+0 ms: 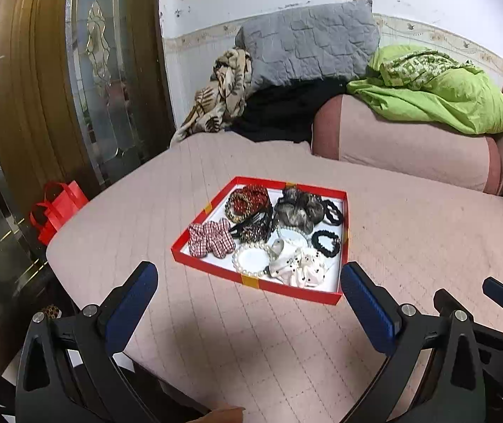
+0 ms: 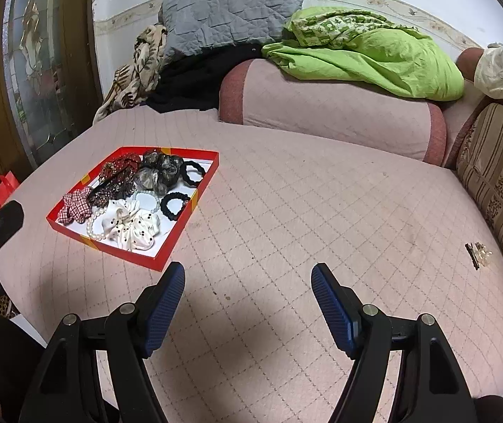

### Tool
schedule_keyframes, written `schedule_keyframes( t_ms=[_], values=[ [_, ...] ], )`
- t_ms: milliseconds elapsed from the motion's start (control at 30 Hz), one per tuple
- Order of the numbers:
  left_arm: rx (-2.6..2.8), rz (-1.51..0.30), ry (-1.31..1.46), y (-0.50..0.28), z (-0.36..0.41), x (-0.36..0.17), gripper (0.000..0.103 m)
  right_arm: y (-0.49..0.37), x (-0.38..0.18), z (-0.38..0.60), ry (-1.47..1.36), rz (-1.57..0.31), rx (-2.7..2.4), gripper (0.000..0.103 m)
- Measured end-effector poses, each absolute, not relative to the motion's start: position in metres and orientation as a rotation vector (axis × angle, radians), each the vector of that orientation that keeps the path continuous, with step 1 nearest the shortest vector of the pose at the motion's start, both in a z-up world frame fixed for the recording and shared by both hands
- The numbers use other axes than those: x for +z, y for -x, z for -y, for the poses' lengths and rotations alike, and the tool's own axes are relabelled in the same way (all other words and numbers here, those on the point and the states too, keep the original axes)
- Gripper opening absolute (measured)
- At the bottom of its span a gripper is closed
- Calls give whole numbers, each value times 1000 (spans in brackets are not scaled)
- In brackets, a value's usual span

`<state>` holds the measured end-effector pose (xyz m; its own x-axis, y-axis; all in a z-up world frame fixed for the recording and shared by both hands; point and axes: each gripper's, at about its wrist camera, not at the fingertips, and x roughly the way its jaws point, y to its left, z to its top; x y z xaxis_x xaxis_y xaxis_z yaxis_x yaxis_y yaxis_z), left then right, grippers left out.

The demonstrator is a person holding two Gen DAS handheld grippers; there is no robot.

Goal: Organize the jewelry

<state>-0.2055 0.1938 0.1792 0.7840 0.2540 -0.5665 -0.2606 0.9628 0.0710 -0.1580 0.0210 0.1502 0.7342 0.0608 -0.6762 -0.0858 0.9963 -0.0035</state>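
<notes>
A pink quilted sofa seat (image 2: 286, 211) fills the room in front of both hand-held grippers. On it lies a shallow red tray (image 1: 216, 271), white inside, straight ahead of the left hand-held gripper (image 1: 248, 278) and just beyond its fingertips; from the right hand-held gripper (image 2: 248, 275) it sits ahead and off to the left. The tray lies turned, 1 corner pointing back toward the grippers. Inside it are a grey scrunchie (image 1: 299, 211), a white dotted scrunchie (image 1: 304, 268), a red checked scrunchie (image 1: 211, 238), a pearl bracelet (image 1: 242, 262) and 2 black hair ties (image 1: 325, 243). Well to the right of the right hand-held gripper a small hair clip (image 2: 477, 252) lies alone, its long axis running toward and away from the gripper. Both grippers have their blue pads wide apart, nothing between them.
</notes>
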Motion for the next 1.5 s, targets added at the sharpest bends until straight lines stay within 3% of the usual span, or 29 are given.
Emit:
schedule_keyframes(
  t_ms=[1500],
  values=[
    [254,-735,71,194,-208,157,103,159,141,-31,62,-768,78,84]
  ],
)
